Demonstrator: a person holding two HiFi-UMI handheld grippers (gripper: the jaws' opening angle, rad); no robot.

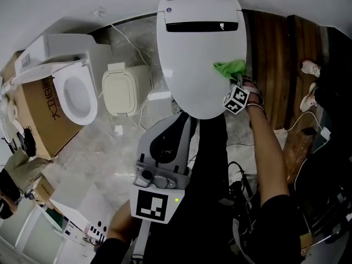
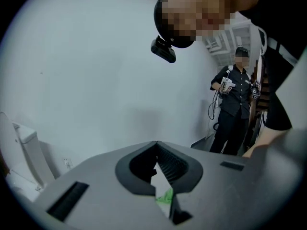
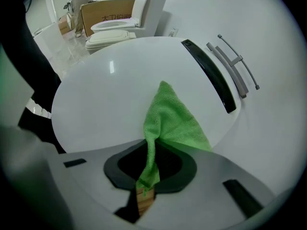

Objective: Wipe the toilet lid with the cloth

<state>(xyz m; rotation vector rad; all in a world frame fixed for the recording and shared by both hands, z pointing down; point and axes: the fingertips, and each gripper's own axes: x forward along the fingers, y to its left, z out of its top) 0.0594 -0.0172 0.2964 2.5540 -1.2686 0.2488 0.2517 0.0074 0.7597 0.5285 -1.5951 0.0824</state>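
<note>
The right gripper (image 3: 151, 162) has its jaws pinched on one corner of the green cloth (image 1: 230, 69), and the rest of the cloth fans out flat on the closed white toilet lid (image 1: 192, 65), close to its right edge. The left gripper (image 2: 157, 150) is held back near the person's body with its jaw tips together and nothing between them. Off to the left, a second toilet (image 1: 74, 92) stands beside a cardboard box (image 1: 38, 114).

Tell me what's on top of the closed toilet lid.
A green cloth lies on the toilet lid near its edge, one end pinched in the right gripper. The lid beneath the cloth is hidden; nothing else lies on it.
</note>
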